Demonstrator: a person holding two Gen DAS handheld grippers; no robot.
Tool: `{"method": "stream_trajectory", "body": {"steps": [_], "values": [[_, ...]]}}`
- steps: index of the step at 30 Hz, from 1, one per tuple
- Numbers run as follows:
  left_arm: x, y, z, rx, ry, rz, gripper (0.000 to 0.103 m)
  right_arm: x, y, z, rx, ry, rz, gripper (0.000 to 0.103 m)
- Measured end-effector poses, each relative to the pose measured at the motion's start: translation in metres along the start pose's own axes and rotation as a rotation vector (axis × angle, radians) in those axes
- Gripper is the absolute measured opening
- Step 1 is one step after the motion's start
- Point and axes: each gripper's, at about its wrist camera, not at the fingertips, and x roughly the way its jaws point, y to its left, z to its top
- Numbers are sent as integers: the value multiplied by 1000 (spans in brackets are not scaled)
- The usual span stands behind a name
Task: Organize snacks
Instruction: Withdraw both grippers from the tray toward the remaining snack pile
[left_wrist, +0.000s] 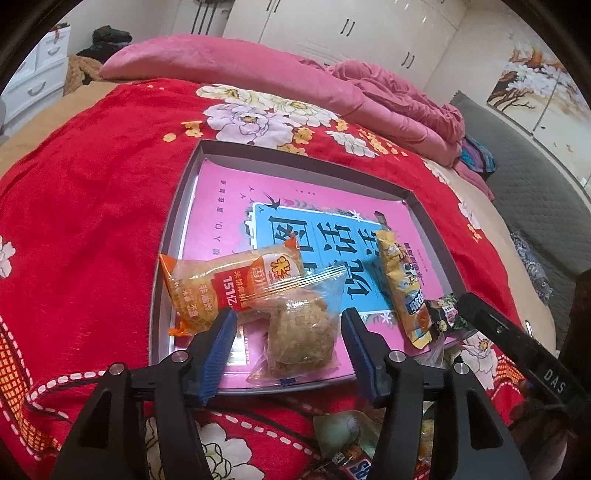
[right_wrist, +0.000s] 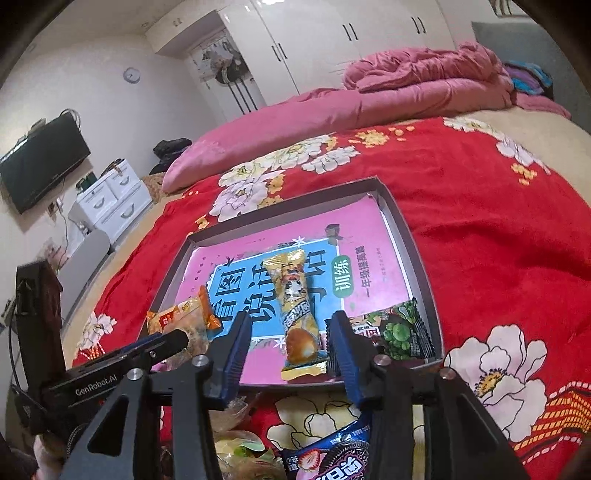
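Grey tray (left_wrist: 168, 236) lies on red floral blanket (left_wrist: 92, 184), pink book (left_wrist: 229, 192) inside as lining.

Left gripper (left_wrist: 290, 339): fingers apart, clear bag with brown cake (left_wrist: 301, 332) lies between, pads not pressing.

Orange pack (left_wrist: 221, 284) beside it, partly under the clear bag.

Right gripper (right_wrist: 288, 350): fingers apart, yellow bar (right_wrist: 295, 314) lies between, not clamped.

Green pack (right_wrist: 400, 328) in tray corner, near right finger.

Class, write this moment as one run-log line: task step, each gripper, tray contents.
step: placing snacks | left gripper: open over clear packet | right gripper: open over yellow packet | tray: four packets
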Motion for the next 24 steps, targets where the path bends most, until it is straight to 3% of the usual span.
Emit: {"method": "stream_trajectory", "body": {"steps": [4,7,24], "values": [[-3,1,1,-6,-10,-1,62,-2,6,0,-34,-8,-3,46],[-5,3,1,-10,-18,0,74,-3,8,0,-44,-10,-1,47],[-21,0,3,8,-78,5,76,-10,7,2,-49,-40,4,56]]}}
